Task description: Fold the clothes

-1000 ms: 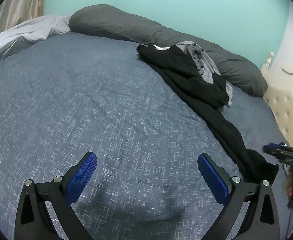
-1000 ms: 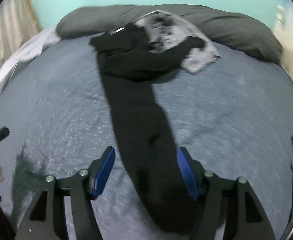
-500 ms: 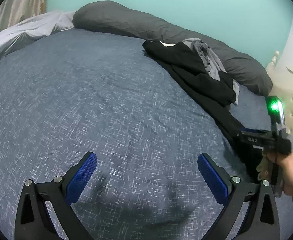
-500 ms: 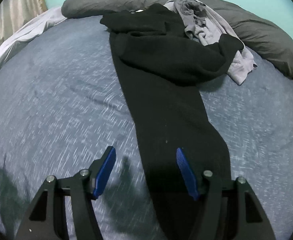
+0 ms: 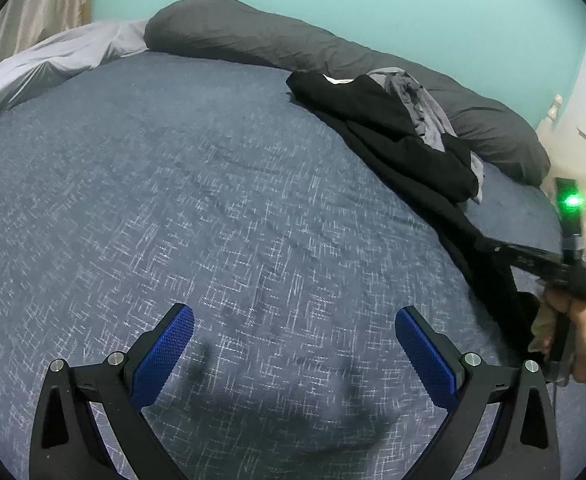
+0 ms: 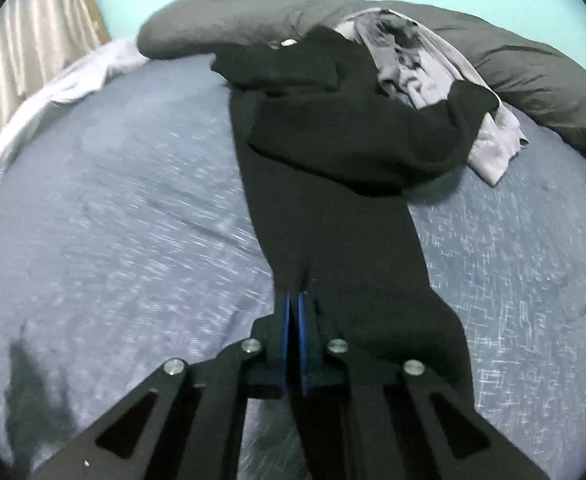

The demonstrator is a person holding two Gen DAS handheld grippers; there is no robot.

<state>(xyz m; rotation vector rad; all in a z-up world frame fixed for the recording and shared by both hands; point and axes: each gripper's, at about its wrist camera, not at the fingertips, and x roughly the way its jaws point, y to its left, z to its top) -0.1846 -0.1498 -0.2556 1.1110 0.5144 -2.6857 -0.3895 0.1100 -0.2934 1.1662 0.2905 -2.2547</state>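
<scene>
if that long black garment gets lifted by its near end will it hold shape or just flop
Likely floppy: the black garment lies limp and puckers where the right hand-held gripper pinches it. Its far end is bunched against the grey garment, so lifting may drag that too.

The bed cover [image 5: 197, 208] is a woven blue cloth, rough and flecked with white. The black garment [image 6: 333, 208] looks soft and matt — thick knit. The left claw [image 5: 293, 344] has matt black plastic arms, knurled blue pads [image 5: 165, 352] and shiny metal screws. The long grey pillow [image 5: 253, 36] is smooth matt cotton.
</scene>
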